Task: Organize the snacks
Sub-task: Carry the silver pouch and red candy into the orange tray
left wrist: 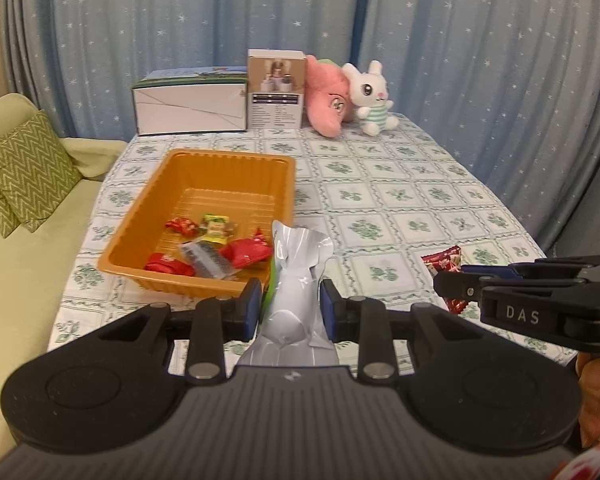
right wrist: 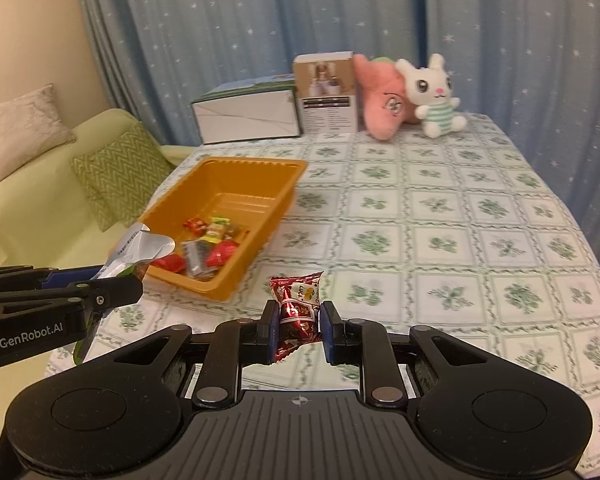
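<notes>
Left gripper (left wrist: 288, 308) is pinching a silver pouch (left wrist: 296, 280) w/ a green edge, held up right by the near corner of the orange tray (left wrist: 204, 168). Right gripper (right wrist: 299, 330) is clamped on a red snack packet (right wrist: 298, 312) just above the floral tablecloth (right wrist: 460, 220), a bit right of the tray. Tray's got a few red wrapped snacks (left wrist: 246, 250), a yellow-green one (left wrist: 217, 229) & a clear dark packet (left wrist: 206, 258) in it. Boxes & 2 plushies sit at the far end, well apart from the tray

The orange tray (right wrist: 220, 236) blocks the worktop's (right wrist: 460, 240) left side; boxes (right wrist: 248, 114) and plush toys (right wrist: 432, 96) line its far edge. To the tray's right the cloth lies open.
</notes>
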### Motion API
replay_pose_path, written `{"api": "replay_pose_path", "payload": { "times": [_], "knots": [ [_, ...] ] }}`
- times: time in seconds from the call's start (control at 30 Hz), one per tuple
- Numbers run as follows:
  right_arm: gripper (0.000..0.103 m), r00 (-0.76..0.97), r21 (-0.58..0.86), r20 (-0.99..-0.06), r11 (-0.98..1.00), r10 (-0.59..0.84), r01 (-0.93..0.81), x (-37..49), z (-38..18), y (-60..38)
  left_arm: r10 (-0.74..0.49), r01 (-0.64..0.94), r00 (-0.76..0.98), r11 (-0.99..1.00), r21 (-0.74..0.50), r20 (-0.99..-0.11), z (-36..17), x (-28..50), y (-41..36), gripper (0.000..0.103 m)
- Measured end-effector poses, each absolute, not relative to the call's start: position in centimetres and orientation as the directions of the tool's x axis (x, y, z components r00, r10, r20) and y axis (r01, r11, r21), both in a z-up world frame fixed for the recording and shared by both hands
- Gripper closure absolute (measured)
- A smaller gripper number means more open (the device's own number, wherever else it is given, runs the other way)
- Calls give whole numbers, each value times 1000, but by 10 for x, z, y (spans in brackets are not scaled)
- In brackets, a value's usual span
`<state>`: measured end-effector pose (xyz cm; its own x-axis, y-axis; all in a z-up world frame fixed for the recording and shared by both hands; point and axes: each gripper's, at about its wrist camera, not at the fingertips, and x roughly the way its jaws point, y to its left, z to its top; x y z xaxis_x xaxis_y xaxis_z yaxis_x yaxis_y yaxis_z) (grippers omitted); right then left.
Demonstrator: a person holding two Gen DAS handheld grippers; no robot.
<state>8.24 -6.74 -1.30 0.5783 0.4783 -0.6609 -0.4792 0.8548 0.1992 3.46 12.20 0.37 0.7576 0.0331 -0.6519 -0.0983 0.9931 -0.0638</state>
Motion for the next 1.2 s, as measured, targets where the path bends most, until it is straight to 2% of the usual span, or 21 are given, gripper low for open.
{"api": "replay_pose_path", "payload": {
  "times": [0.63,1.2],
  "knots": [
    [81,530,209,-655,802,539,-559,108,-16,-2,112,-200,751,978,-62,-651,9,51,186,75],
    [81,498,217,-667,784,554,-581,170,-30,52,112,-208,725,976,-61,-679,-10,105,232,75]
  ]
}}
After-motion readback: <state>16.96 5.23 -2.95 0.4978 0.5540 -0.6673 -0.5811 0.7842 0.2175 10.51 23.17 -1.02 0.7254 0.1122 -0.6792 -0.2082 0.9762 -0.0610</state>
